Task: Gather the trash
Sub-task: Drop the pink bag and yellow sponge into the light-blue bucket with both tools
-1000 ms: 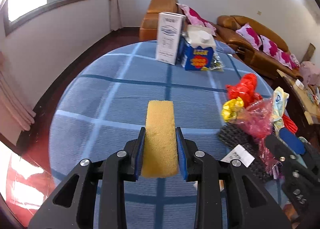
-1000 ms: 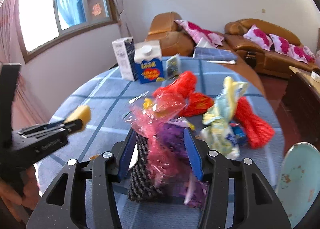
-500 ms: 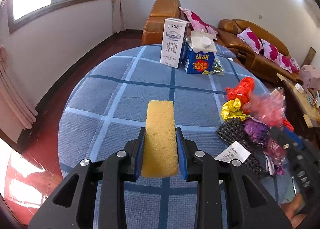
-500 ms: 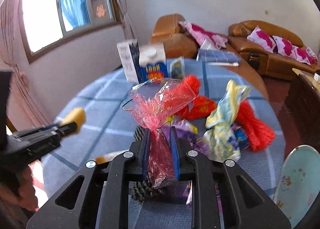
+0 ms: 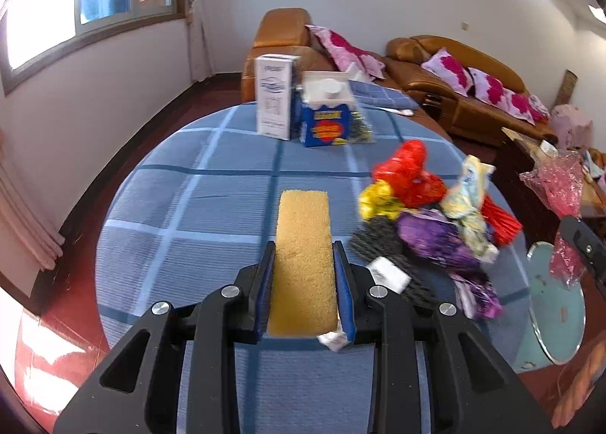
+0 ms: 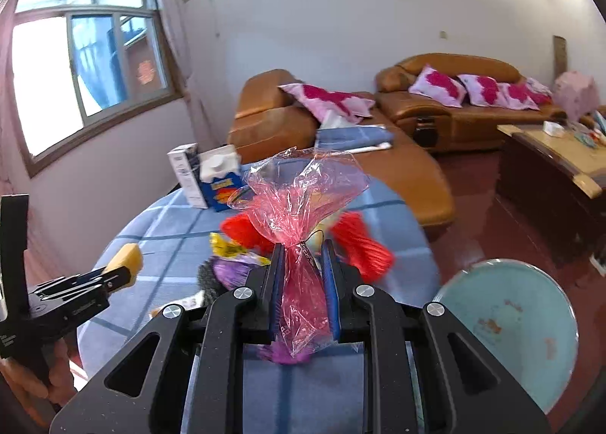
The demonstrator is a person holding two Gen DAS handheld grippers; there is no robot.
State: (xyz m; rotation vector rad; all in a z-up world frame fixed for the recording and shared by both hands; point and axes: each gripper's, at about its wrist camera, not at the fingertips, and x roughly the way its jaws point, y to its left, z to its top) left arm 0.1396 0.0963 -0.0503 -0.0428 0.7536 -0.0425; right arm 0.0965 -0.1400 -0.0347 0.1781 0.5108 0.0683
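Note:
My left gripper is shut on a yellow sponge and holds it above the blue checked table. My right gripper is shut on a pink cellophane wrapper, lifted above the table. The wrapper also shows at the right edge of the left wrist view. A trash pile lies on the table's right side: red mesh, a yellow wrapper, purple foil, a black scrubber and a pale wrapper.
A white carton and a blue carton stand at the table's far side. A light blue bin stands beside the table at the right. Brown sofas and a wooden side table lie beyond.
My right gripper closed on the pink wrapper and lifted it up off the pile, toward the right. My left gripper kept hold of the sponge and rose slightly.

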